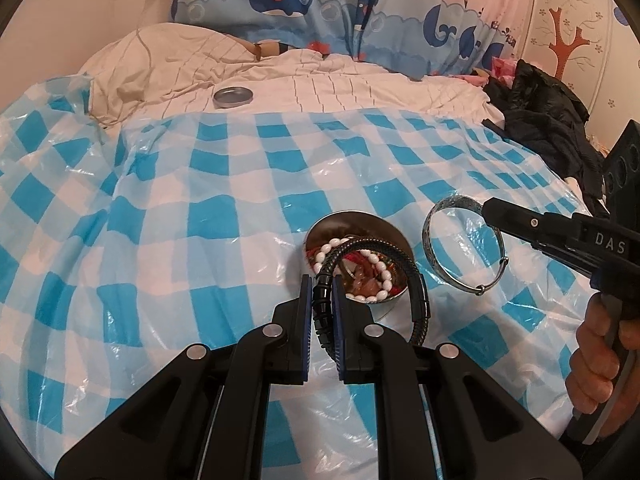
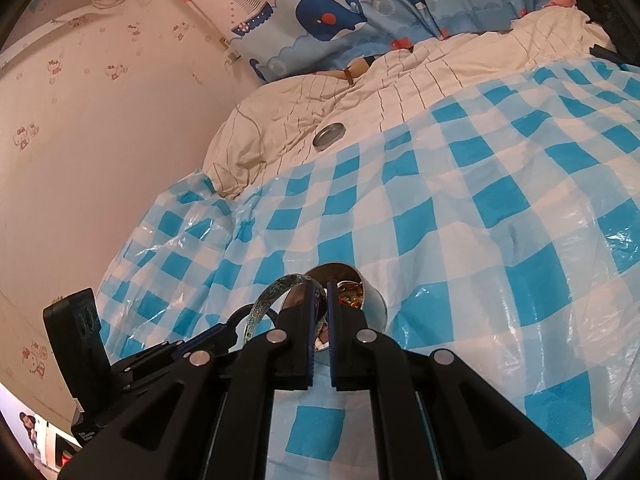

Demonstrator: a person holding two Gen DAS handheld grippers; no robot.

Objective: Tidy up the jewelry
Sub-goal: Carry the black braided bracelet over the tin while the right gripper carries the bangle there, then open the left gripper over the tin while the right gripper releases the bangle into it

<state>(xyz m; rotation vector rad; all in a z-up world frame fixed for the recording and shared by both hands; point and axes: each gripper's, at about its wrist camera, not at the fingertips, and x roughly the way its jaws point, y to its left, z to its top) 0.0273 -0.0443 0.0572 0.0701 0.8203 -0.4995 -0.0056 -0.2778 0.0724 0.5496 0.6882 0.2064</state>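
Observation:
A round metal tin stands on the blue-checked plastic sheet and holds a white bead bracelet and red and amber pieces. My left gripper is shut on a black coiled bracelet that arches over the tin. My right gripper is shut on a silver engraved bangle and holds it in the air just beside the tin. In the left wrist view the bangle hangs to the right of the tin, held by the right gripper.
The tin's lid lies on the white quilt at the back. The checked sheet covers the bed. Dark clothes are piled at the right. A whale-print curtain hangs behind. A wall runs along the left.

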